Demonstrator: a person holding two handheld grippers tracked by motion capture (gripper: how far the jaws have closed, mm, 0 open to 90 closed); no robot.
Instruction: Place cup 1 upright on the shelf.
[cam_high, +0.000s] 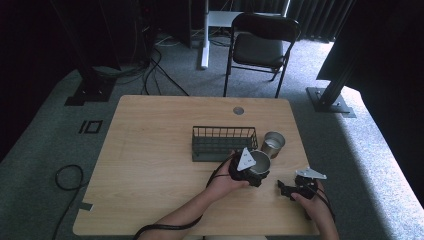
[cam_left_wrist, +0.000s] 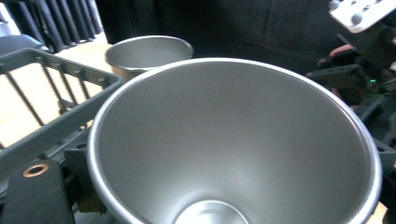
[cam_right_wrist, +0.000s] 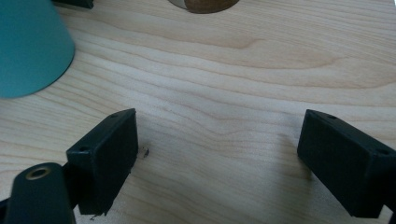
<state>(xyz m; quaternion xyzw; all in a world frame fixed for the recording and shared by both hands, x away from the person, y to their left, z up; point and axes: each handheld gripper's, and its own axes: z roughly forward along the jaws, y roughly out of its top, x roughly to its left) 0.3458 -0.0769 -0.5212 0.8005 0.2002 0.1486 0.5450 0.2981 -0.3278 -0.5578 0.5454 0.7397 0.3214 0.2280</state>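
My left gripper (cam_high: 248, 168) is shut on a steel cup (cam_high: 260, 162) just in front of the dark wire basket's (cam_high: 222, 142) right end. In the left gripper view the cup's shiny inside (cam_left_wrist: 233, 140) looms close, with one black finger (cam_left_wrist: 37, 196) at its rim. The cup's outside looks teal (cam_right_wrist: 28, 46) in the right gripper view. A second metal cup (cam_high: 273, 144) stands upright behind it, beside the basket. My right gripper (cam_high: 295, 189) hovers open low over bare wood (cam_right_wrist: 219, 144), to the right of the held cup.
The basket's grey wire wall (cam_left_wrist: 56, 93) runs close along the left of the held cup. The second cup (cam_left_wrist: 148, 51) sits just beyond the rim. A black chair (cam_high: 260, 45) stands past the table's far edge. A cable grommet (cam_high: 238, 110) sits near the back.
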